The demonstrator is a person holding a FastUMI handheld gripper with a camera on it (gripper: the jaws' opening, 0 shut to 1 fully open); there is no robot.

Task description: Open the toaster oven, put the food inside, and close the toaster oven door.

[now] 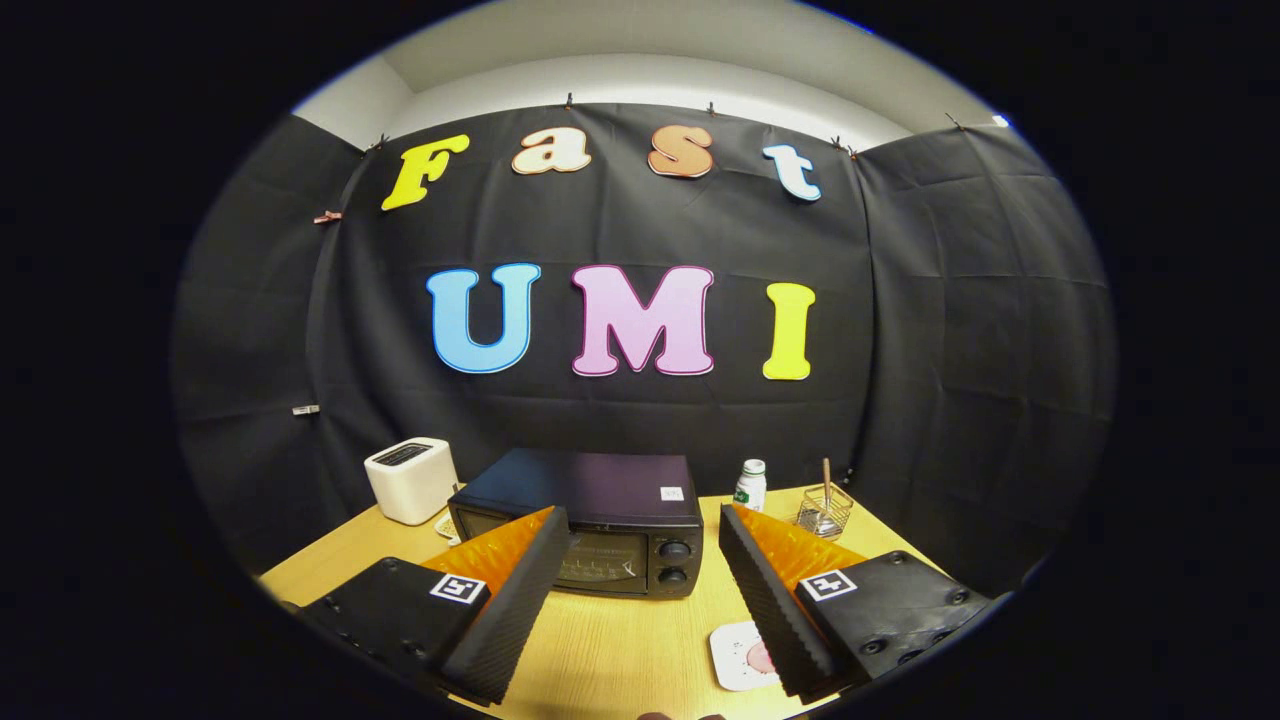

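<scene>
In the gripper view, the gripper (635,560) was held above the worktop (610,640) with its jaws spread wide apart. Nothing was between them. They held nothing.

The oven (585,520) sat just beyond the jaws, out in the middle of the worktop, with its door facing the gripper. The door was shut. It was a dark metal box with flat sides and a smooth top. Its door looked like dark glass. Two round knobs (673,562) sat one above the other at the door's right side. It looked heavy and stiff, so it would likely stay put when the door was pulled. I could not make out the handle; the top edge of the door looked like the best place to grab. Glass can break, so a slow pull seemed wise.

The food (762,658) was a small pink bit on a white plate (735,650) at the near edge of the worktop, just beside the right finger. It looked small and light, maybe soft.

A white toaster (410,480) stood toward the back left corner. A small white bottle (750,485) and a wire basket (823,512) stood toward the back right corner. The worktop was pale smooth wood.
</scene>
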